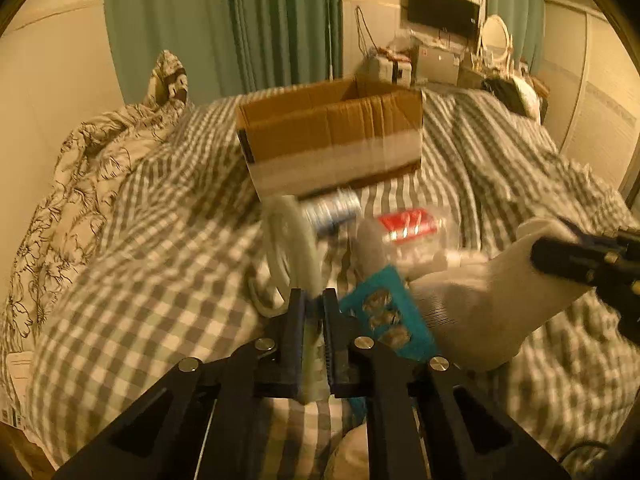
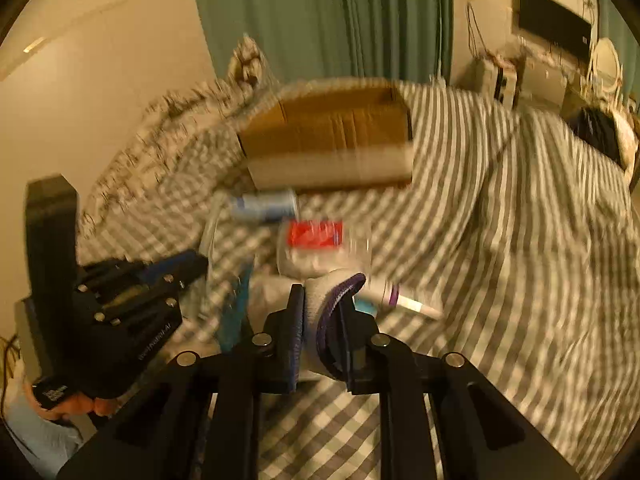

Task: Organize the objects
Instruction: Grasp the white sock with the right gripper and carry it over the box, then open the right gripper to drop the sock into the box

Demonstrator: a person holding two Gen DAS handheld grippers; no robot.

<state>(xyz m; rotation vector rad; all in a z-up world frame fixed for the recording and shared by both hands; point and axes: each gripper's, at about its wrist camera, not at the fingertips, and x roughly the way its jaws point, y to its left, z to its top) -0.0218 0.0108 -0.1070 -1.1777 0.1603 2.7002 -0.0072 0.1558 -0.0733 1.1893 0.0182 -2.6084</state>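
My left gripper (image 1: pixel 314 296) is shut on a pale looped item (image 1: pixel 286 240), a cord or plastic wrap too blurred to name. A teal card (image 1: pixel 386 316) with round pieces lies just right of its jaws. My right gripper (image 2: pixel 320 292) is shut on a white sock (image 2: pixel 326 300) with a purple cuff. In the left wrist view that sock (image 1: pixel 472 304) hangs from the right gripper (image 1: pixel 538 252), grey toe to the left. Farther off on the bed lie a red-labelled clear container (image 1: pixel 408 224) and a blue-and-white can (image 1: pixel 332 208), in front of an open cardboard box (image 1: pixel 332 136).
All of this rests on a grey-and-white checked bedspread (image 1: pixel 160 280). A floral duvet (image 1: pixel 80 168) is bunched at the left, and green curtains (image 1: pixel 224 20) hang behind. A white tube with a purple band (image 2: pixel 400 300) lies beside the sock. A cluttered desk (image 1: pixel 440 60) stands far right.
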